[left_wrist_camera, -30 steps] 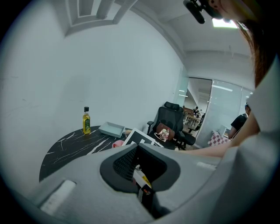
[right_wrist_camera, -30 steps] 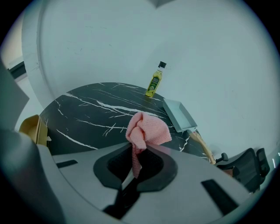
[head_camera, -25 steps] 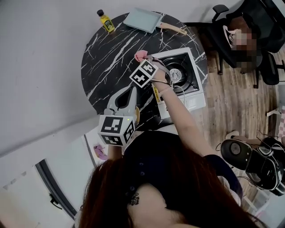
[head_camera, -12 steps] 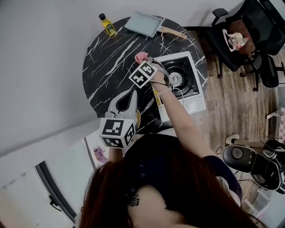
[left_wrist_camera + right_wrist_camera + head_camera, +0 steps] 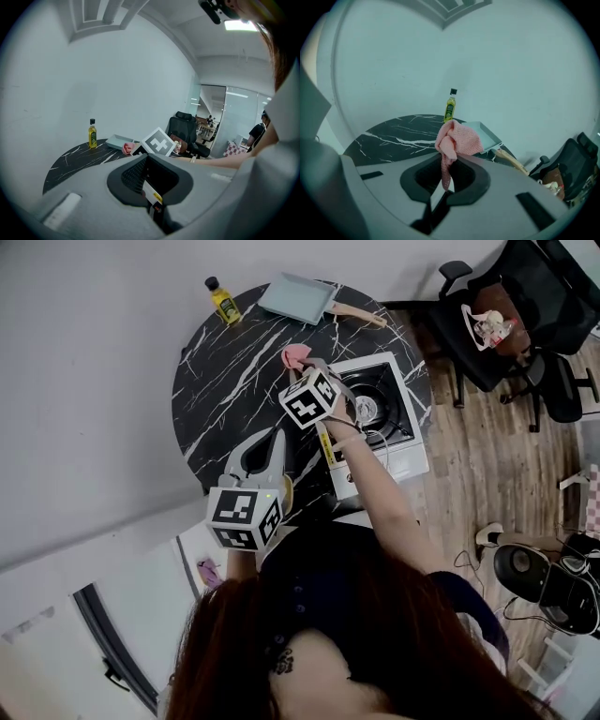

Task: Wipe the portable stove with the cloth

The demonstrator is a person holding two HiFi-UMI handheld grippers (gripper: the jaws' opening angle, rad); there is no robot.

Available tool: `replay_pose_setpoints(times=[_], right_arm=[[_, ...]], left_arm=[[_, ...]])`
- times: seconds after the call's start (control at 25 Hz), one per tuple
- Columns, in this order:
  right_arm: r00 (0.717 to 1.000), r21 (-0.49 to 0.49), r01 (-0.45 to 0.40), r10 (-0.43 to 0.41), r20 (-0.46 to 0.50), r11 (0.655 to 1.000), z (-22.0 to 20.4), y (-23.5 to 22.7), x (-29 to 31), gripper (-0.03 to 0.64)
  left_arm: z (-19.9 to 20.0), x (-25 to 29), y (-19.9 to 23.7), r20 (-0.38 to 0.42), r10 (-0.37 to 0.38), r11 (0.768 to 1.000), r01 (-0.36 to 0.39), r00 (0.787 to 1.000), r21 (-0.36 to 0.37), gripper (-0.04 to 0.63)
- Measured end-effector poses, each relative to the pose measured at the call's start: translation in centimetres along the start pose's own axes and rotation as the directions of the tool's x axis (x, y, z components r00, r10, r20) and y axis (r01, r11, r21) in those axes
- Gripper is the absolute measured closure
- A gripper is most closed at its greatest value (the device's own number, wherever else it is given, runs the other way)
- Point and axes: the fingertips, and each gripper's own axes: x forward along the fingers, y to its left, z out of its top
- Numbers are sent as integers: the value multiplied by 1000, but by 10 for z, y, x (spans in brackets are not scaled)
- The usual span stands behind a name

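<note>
Pinching pink mesh cloth (image 5: 458,137) tight in right gripper (image 5: 445,182), cloth bunched past its tips, portable stove (image 5: 401,441) just beside, left gripper (image 5: 277,437) pressed together, empty

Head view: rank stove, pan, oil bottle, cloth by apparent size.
1. portable stove
2. pan
3. oil bottle and cloth: these look about alike. The cloth is bunched in the right gripper, so I'm not ranking them.

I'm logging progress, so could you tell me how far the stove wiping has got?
Done: the cloth is picked up, pinched in the right claw. In hand: it hangs near the portable stove's far left corner, not visibly touching it. Left: the wiping itself, as far as I can see. The left claw is shut, empty, held back.
</note>
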Motion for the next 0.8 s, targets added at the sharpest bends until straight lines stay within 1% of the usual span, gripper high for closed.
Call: replay_pose_setpoints(times=[0.12,0.28,0.52,0.8], right_arm=[[998,60,-18,14,55,998,8,0,-15,581],[993,98,-24,13,114,995,16,-1,-34,581],[978,158,-13,-20,210,987,23,-9,-72,581],[951,215,-1,-65,301,977,26,-24,-123,581]], left_arm=[[3,-1,-4,9,-2,1000,2,1000,8,584],[6,-4,-8,25,0,1000,0,1000,19,583],[12,-13,-14,55,6,1000,-7,998,29,584],[17,-26,-26,93,16,999,-21,996,47,584]])
